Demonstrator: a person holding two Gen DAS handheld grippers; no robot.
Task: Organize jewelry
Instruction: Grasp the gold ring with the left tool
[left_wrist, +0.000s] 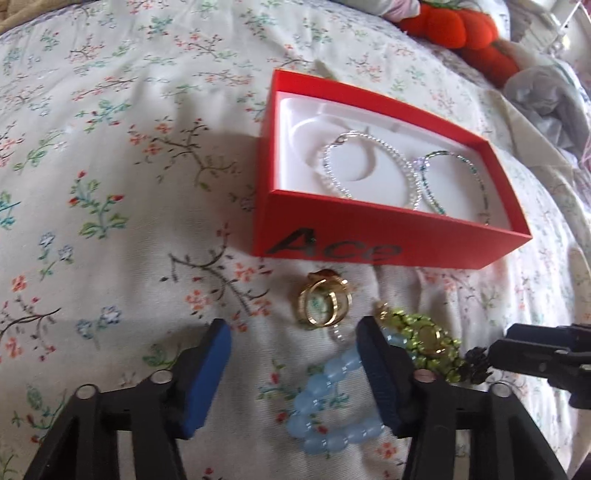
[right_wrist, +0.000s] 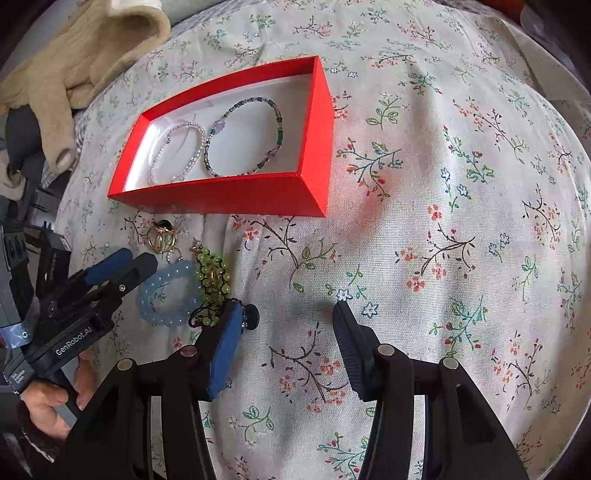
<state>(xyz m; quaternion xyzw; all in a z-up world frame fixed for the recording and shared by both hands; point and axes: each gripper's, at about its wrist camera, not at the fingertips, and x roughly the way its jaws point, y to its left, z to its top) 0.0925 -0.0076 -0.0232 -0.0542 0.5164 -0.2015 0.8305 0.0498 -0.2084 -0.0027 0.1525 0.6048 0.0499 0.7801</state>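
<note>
A red box (left_wrist: 369, 242) (right_wrist: 221, 197) lies open on the floral bedspread, holding a clear beaded bracelet (left_wrist: 369, 166) (right_wrist: 177, 151) and a green beaded bracelet (left_wrist: 458, 181) (right_wrist: 243, 136). In front of it lie gold rings (left_wrist: 325, 302) (right_wrist: 162, 236), a blue bead bracelet (left_wrist: 325, 406) (right_wrist: 166, 295) and a green bead piece (left_wrist: 428, 339) (right_wrist: 214, 273). My left gripper (left_wrist: 295, 373) (right_wrist: 118, 266) is open, low over the blue bracelet. My right gripper (right_wrist: 284, 343) is open and empty, just right of the loose jewelry.
A small black knob-like item (right_wrist: 251, 317) lies by my right gripper's left finger. A beige garment (right_wrist: 74, 55) lies at the far left of the bed. An orange plush (left_wrist: 454, 26) and grey cloth (left_wrist: 546, 96) lie beyond the box.
</note>
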